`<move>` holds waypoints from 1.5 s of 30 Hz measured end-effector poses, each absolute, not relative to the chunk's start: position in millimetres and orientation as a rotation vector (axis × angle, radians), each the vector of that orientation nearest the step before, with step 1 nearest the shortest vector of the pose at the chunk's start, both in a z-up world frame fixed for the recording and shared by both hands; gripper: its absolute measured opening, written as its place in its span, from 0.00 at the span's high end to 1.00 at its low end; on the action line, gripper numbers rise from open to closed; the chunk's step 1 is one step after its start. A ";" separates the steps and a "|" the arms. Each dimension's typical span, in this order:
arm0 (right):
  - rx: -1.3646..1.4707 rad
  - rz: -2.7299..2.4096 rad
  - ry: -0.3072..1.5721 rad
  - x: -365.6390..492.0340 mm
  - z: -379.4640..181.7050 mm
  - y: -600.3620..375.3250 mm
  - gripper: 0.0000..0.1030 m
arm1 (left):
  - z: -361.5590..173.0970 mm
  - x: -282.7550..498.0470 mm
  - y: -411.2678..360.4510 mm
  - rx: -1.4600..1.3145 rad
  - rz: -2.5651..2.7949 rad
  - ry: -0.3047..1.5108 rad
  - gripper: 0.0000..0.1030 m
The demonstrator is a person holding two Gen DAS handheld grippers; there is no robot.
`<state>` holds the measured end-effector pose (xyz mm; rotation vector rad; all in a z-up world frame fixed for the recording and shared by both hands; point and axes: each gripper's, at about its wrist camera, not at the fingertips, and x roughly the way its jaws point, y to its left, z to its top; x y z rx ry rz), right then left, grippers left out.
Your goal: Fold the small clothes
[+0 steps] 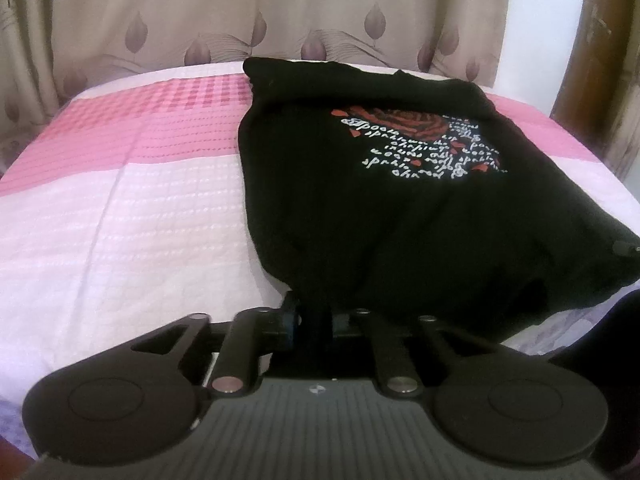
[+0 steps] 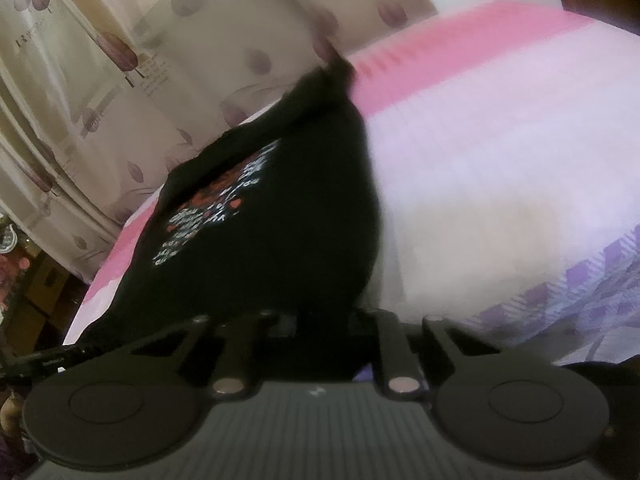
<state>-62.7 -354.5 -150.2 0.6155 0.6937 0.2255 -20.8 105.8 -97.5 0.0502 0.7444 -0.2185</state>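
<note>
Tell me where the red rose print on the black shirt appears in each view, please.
Left wrist: the rose print is upper right of centre, on the far half of the shirt.
Right wrist: blurred, left of centre, turned sideways.
Shared landmark: the pink band of the bedsheet beside the shirt.

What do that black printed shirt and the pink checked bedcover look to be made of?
Black printed shirt: soft matte knit, probably cotton; it slumps in folds, and the lettering looks printed on. Pink checked bedcover: woven cloth with a raised grid texture, possibly a cotton blend.

Pink bedspread (image 1: pixel 120 208), leaf-print curtain (image 1: pixel 200 20)
</note>
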 end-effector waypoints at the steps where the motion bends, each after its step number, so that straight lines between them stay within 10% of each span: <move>1: 0.620 0.225 0.693 -63.4 -150.6 -355.3 0.86 | -97.3 -20.8 107.3 0.049 -0.214 0.745 0.66; 4: 0.621 0.228 0.691 -64.5 -150.9 -356.5 0.86 | -95.8 -18.2 118.1 0.005 -0.236 0.754 0.35; 6: 0.628 0.235 0.689 -64.1 -151.9 -357.9 0.86 | -95.4 -15.6 126.6 -0.034 -0.248 0.768 0.34; 14: 0.692 0.272 0.676 -63.6 -158.7 -365.4 0.86 | -95.0 -3.8 138.7 -0.126 -0.344 0.820 0.54; 17: 0.690 0.283 0.677 -62.9 -159.3 -365.5 0.86 | -99.7 -1.2 134.4 -0.172 -0.420 0.868 0.92; 45: 0.920 0.428 0.398 -60.4 -119.4 -374.0 0.91 | -69.2 -14.3 157.7 -0.432 -0.393 0.590 0.92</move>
